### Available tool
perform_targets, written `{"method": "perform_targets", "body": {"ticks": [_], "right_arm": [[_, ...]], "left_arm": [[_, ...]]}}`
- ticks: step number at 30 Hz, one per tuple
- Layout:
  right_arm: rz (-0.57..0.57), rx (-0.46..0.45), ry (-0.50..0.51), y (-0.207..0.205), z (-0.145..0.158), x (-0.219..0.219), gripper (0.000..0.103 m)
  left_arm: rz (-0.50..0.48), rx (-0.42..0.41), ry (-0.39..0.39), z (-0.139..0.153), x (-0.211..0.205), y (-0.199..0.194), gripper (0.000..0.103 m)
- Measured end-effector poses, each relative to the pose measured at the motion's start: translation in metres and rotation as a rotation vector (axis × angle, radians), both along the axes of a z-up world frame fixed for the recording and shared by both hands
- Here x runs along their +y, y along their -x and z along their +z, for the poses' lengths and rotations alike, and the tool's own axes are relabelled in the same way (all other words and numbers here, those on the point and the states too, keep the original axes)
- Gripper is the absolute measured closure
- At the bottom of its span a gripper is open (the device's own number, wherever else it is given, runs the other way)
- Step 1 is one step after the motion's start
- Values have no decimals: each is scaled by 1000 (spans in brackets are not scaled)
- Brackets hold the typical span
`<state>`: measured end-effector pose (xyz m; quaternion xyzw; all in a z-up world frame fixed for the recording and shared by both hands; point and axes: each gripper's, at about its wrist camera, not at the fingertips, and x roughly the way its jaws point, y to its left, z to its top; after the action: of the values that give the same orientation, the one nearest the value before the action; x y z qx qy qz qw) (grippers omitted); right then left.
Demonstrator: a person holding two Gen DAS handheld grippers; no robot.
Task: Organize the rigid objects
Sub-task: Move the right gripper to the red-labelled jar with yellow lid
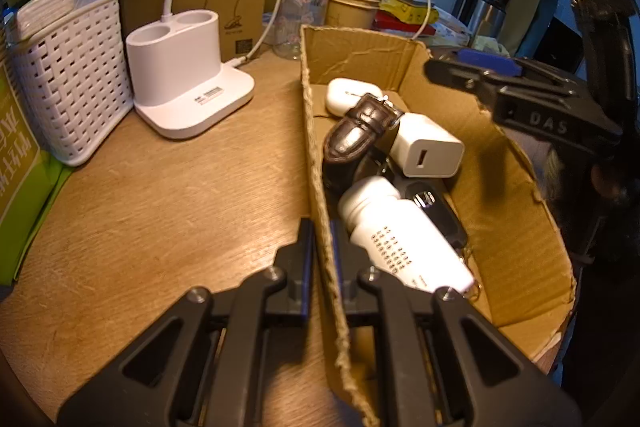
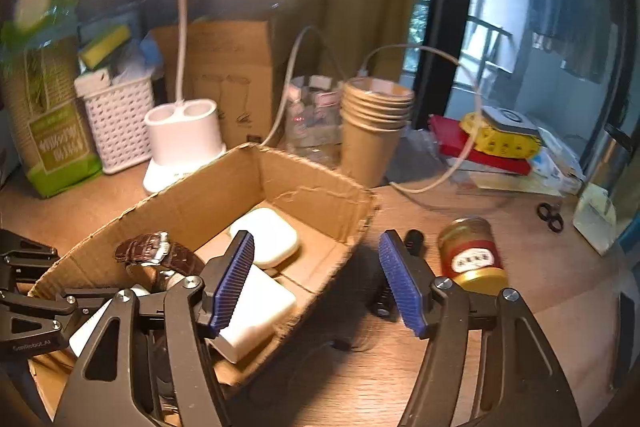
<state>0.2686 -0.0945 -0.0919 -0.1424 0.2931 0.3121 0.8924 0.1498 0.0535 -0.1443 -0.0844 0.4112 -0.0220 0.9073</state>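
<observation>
A torn cardboard box (image 1: 516, 227) sits on the wooden table. Inside lie a white earbud case (image 1: 346, 95), a brown leather watch (image 1: 360, 131), a white charger (image 1: 426, 147), a white bottle (image 1: 396, 235) and a black key fob (image 1: 438, 211). My left gripper (image 1: 322, 247) is shut on the box's near wall. My right gripper (image 2: 316, 247) hangs open over the box's right wall (image 2: 336, 267), with nothing gripped between its blue pads (image 2: 400, 283). To its right on the table lie a gold-lidded jar (image 2: 472, 259) on its side and a small black object (image 2: 414, 239).
A white lamp base (image 1: 188, 79) and a white woven basket (image 1: 76, 83) stand to the left of the box. Behind it are stacked paper cups (image 2: 374, 131), a cardboard carton (image 2: 228, 71) and a cable (image 2: 460, 155). Scissors (image 2: 551, 217) and piled packets (image 2: 500, 139) lie at the right.
</observation>
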Motion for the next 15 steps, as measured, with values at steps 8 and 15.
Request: {"method": "perform_targets", "body": {"ticks": [8, 15], "right_arm": [[-144, -110, -48, -6, 9, -42, 19], [-235, -98, -67, -29, 2, -76, 19]], "left_arm": [[0, 2, 2, 0, 0, 0, 94], [0, 2, 2, 0, 0, 0, 94]]}}
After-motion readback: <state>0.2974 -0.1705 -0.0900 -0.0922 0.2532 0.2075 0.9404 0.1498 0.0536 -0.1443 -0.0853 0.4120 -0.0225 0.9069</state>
